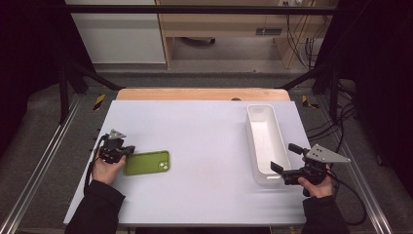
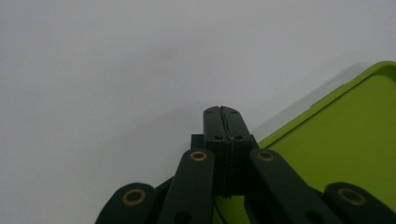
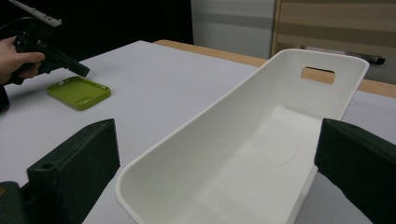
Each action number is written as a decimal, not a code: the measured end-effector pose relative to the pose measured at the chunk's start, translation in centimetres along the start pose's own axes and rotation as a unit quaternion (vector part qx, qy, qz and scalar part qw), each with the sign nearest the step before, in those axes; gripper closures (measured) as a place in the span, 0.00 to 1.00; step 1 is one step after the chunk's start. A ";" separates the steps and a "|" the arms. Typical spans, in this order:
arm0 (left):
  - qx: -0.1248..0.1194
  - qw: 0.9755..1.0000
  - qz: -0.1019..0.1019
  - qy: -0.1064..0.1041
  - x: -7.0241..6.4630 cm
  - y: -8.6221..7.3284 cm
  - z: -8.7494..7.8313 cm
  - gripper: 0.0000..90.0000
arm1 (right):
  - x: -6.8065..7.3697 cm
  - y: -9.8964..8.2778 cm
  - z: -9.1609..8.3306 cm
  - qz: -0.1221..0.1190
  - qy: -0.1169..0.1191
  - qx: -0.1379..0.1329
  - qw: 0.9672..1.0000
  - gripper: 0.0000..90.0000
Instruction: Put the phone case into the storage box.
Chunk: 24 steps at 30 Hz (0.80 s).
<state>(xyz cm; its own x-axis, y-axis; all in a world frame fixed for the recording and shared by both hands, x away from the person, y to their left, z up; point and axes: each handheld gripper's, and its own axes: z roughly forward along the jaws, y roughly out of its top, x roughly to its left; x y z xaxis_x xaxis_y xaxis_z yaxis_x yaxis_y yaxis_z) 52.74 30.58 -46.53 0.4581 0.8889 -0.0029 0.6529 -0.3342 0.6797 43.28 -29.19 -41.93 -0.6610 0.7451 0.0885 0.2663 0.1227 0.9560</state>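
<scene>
Right claw: held at the near right of the worktop, jaws spread wide, gripping nothing. In the right gripper view the two jaws stand either side of the near end of the tray, with no contact to be seen.

Left claw: held at the near left, jaws closed flat against each other with nothing between them. In the left gripper view the closed tips sit just off the edge of the case, low over the worktop; whether they touch the case cannot be told.

Case: green phone case, lying flat at the left of the worktop, its left end at the left claw, well apart from the tray. Its open side faces up in the right gripper view.

Tray: white, long and narrow, empty, standing at the right side and running from near to far. A handle slot is cut in its far end wall.

Worktop: white sheet with a wooden edge showing along the far side.
</scene>
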 end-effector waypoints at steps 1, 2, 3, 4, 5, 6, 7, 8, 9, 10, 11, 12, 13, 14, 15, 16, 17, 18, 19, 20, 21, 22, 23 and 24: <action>0.001 1.000 0.000 -0.002 0.0 0.0 0.0 1.00 | 0.0 0.0 0.0 0.000 0.000 0.000 1.000 0.01; 0.002 1.000 0.000 -0.002 0.0 0.0 0.0 1.00 | 0.0 0.0 0.0 0.000 0.000 -0.001 1.000 0.01; 0.003 1.000 0.000 -0.003 0.0 0.0 0.0 1.00 | 0.0 0.0 0.0 0.000 0.000 0.000 1.000 0.01; 0.003 1.000 -0.001 -0.004 0.0 0.0 0.0 1.00 | 0.0 0.0 0.0 0.000 0.000 0.000 1.000 0.01; 0.003 1.000 -0.002 -0.006 0.0 -0.1 0.0 1.00 | 0.0 0.0 0.0 0.000 0.000 0.000 1.000 0.01; 0.003 1.000 -0.002 -0.006 0.0 -0.1 0.0 1.00 | 0.0 0.0 0.0 0.000 0.000 0.000 1.000 0.01; 0.003 1.000 -0.003 -0.006 0.0 -0.1 -0.1 1.00 | 0.0 0.0 0.0 0.000 0.001 0.000 1.000 0.01; 0.002 1.000 -0.002 -0.007 0.1 -0.1 0.0 1.00 | 0.0 0.0 0.0 0.000 0.001 0.000 1.000 0.01; 0.004 1.000 -0.003 -0.009 0.1 -0.1 0.0 1.00 | 0.0 0.0 0.0 0.000 0.001 0.000 1.000 0.01; 0.007 1.000 -0.004 -0.011 0.0 -0.1 -0.1 1.00 | 0.0 0.0 0.0 0.000 0.001 0.000 1.000 0.01; 0.007 1.000 0.000 -0.010 0.0 -0.2 -0.1 1.00 | 0.0 0.0 0.0 0.000 0.001 0.000 1.000 0.01; 0.011 1.000 -0.002 -0.012 0.0 -0.2 -0.1 1.00 | 0.0 0.0 0.0 0.000 0.001 0.000 1.000 0.01; 0.010 1.000 0.000 -0.012 -0.1 -0.3 -0.1 1.00 | 0.0 0.0 0.0 0.000 0.001 0.000 1.000 0.01; 0.014 1.000 0.000 -0.014 -0.1 -0.3 -0.1 1.00 | 0.0 0.0 0.0 0.000 0.001 0.000 1.000 0.01; 0.014 1.000 0.003 -0.011 -0.2 -0.4 -0.1 1.00 | 0.0 0.0 0.0 0.000 0.000 0.000 1.000 0.01; 0.018 1.000 0.004 -0.012 -0.2 -0.5 -0.1 1.00 | 0.0 0.0 -0.1 0.000 0.001 -0.001 1.000 0.01; 0.017 1.000 0.006 -0.011 -0.3 -0.6 -0.1 1.00 | 0.0 0.0 -0.1 0.000 0.001 -0.001 1.000 0.01; 0.019 1.000 0.007 -0.012 -0.4 -0.7 -0.2 1.00 | 0.0 0.0 -0.1 0.000 0.000 -0.001 1.000 0.01; 0.019 1.000 0.008 -0.013 -0.5 -0.8 -0.3 1.00 | 0.0 0.0 -0.1 0.000 0.000 -0.001 1.000 0.01; 0.019 1.000 0.007 -0.012 -0.6 -0.9 -0.3 1.00 | 0.0 0.0 -0.1 0.000 0.000 -0.001 1.000 0.01; 0.020 1.000 0.009 -0.014 -0.7 -1.1 -0.4 1.00 | 0.0 0.0 -0.1 0.001 0.001 -0.001 1.000 0.01; 0.019 1.000 0.010 -0.014 -0.8 -1.2 -0.5 1.00 | 0.0 0.0 -0.1 0.000 0.000 -0.001 1.000 0.01; 0.019 1.000 0.010 -0.015 -0.8 -1.3 -0.6 1.00 | 0.0 0.0 -0.1 0.000 0.000 -0.001 1.000 0.01; 0.020 1.000 0.010 -0.016 -0.9 -1.4 -0.7 1.00 | 0.0 0.0 -0.1 0.000 0.001 -0.001 1.000 0.01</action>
<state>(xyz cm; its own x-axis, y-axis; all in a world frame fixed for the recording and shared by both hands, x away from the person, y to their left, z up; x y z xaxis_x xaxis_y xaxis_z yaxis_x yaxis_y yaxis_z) 50.98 30.45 -46.93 0.4904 0.8714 -0.0134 0.6662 -0.3649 0.6504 43.21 -29.25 -41.87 -0.6620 0.7443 0.0882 0.2651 0.1225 0.9564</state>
